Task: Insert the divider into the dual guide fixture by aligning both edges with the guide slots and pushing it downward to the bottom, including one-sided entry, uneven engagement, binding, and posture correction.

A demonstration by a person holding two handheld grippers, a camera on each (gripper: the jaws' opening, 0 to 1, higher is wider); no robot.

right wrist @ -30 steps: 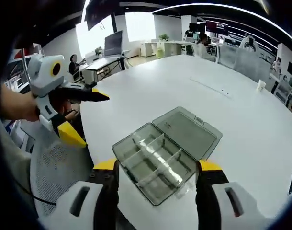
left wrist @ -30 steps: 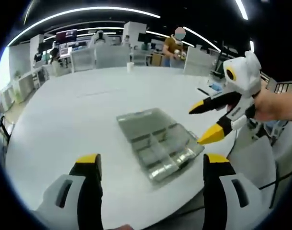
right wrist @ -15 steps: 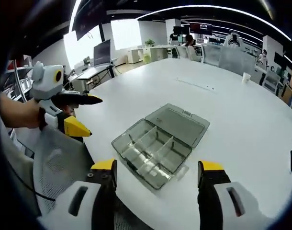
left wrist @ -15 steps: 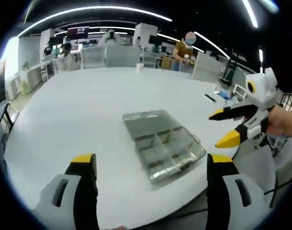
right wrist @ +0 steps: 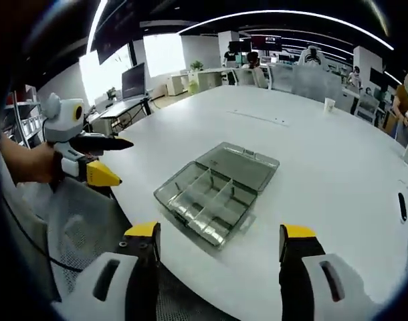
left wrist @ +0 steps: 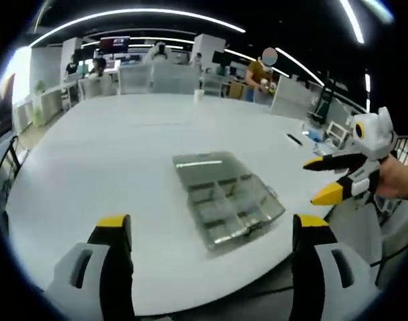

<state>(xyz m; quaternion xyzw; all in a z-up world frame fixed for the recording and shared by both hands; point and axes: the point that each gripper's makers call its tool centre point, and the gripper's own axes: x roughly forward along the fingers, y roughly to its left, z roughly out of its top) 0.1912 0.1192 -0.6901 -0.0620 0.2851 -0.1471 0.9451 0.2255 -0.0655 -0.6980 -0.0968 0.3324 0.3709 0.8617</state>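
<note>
A clear grey compartment box (left wrist: 225, 198) lies open on the white table (left wrist: 110, 160), lid folded flat behind it, with dividers standing in its tray. My left gripper (left wrist: 211, 231) is open, held back from the box near the table's edge. My right gripper (right wrist: 217, 241) is open too, short of the box (right wrist: 214, 190). Neither holds anything. The right gripper (left wrist: 334, 179) comes in from the right in the left gripper view, jaws apart, in a hand. The left gripper (right wrist: 97, 159) appears at the left of the right gripper view, jaws apart.
A mesh chair (right wrist: 77, 221) stands by the table's near edge. A paper cup (right wrist: 330, 104) and a dark pen (right wrist: 402, 206) sit on the table far from the box. Desks, monitors and people fill the office behind.
Both grippers have drawn back from the box, which now looks smaller and farther in both views. The box itself has not moved. Both stay open.
</note>
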